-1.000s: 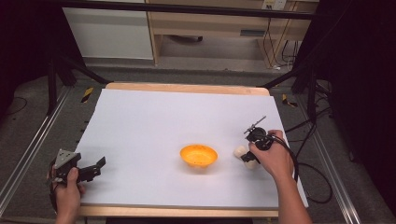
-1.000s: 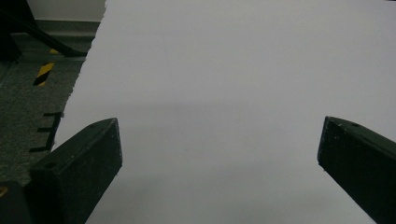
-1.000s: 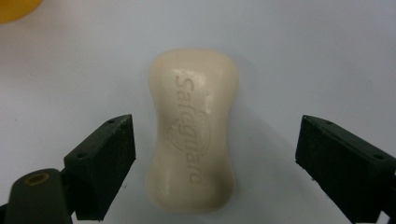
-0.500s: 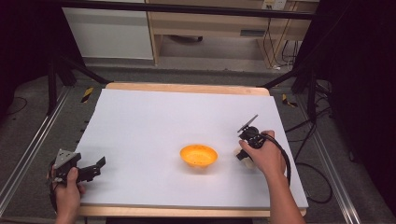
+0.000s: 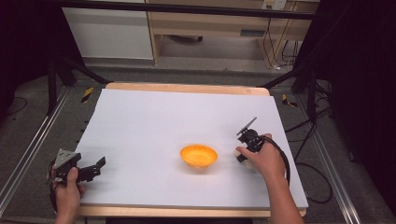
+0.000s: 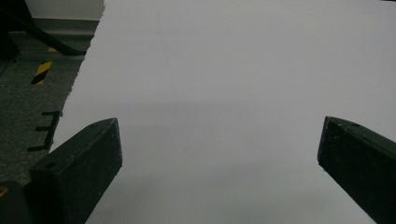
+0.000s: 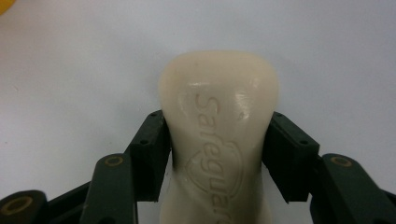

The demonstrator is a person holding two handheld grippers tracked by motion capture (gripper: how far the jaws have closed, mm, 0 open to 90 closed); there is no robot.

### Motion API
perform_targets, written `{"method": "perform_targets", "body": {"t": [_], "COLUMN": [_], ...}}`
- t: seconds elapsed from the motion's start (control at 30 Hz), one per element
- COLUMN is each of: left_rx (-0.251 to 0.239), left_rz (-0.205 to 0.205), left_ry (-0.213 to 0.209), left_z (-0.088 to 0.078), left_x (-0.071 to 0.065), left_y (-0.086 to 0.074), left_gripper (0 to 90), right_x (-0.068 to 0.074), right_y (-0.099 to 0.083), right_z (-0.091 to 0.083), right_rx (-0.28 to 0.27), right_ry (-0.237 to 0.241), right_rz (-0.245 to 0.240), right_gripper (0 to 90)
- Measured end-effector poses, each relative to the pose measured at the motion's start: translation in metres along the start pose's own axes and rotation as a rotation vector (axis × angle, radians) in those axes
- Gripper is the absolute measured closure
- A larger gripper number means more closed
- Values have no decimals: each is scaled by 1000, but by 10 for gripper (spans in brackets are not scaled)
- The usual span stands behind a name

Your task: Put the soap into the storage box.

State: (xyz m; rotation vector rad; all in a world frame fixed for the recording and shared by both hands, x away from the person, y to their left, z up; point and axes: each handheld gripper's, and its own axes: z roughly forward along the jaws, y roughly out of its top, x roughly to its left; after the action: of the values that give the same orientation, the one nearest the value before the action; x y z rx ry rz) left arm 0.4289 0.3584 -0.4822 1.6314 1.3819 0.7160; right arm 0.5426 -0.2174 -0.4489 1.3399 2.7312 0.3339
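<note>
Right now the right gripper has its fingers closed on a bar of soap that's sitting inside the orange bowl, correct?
Not quite. The right gripper does grip the bar of soap, but the soap is beside the orange bowl, on the white table. The high view shows it.

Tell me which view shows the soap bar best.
The right gripper view: the soap bar sits close up, its embossed lettering readable, with the right gripper pressing on its sides; the jaws have just been closing. In the high view it is a small pale patch by the hand. The left gripper view adds nothing.
</note>
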Motion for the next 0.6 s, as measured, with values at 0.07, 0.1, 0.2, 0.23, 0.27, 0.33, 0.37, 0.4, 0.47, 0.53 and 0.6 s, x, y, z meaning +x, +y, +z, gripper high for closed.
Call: {"method": "perform_targets", "body": {"t": [0.07, 0.1, 0.2, 0.23, 0.27, 0.33, 0.37, 0.4, 0.47, 0.53, 0.6], "left_rx": [0, 1, 3, 0, 0, 0, -1, -1, -1, 0, 4], "left_rz": [0, -2, 2, 0, 0, 1, -1, -1, 0, 1, 2], "left_ry": [0, -1, -1, 1, 1, 1, 0, 0, 0, 1, 0], "left_z": [0, 0, 0, 0, 0, 0, 0, 0, 0, 0, 0], "left_x": [0, 0, 0, 0, 0, 0, 0, 0, 0, 0, 0], "left_y": [0, 0, 0, 0, 0, 0, 0, 0, 0, 0, 0], "left_gripper": [0, 0, 0, 0, 0, 0, 0, 0, 0, 0, 0], "right_x": [2, 2, 2, 1, 1, 1, 1, 0, -2, -2, -3], "right_y": [-1, -2, -3, -3, -3, -2, -2, -3, -5, -5, -7], "right_z": [0, 1, 1, 1, 1, 0, 0, 0, -1, -2, -4], "right_rx": [-6, -10, -15, -19, -19, -10, -11, -17, -28, -35, -51], "right_ry": [-12, -10, -9, -3, -3, -6, -4, 5, 7, 12, 20], "right_rz": [8, 5, 2, -4, -4, -15, -24, -31, -51, -55, -72], "right_gripper": [451, 452, 454, 457, 457, 469, 475, 479, 490, 494, 497]}}
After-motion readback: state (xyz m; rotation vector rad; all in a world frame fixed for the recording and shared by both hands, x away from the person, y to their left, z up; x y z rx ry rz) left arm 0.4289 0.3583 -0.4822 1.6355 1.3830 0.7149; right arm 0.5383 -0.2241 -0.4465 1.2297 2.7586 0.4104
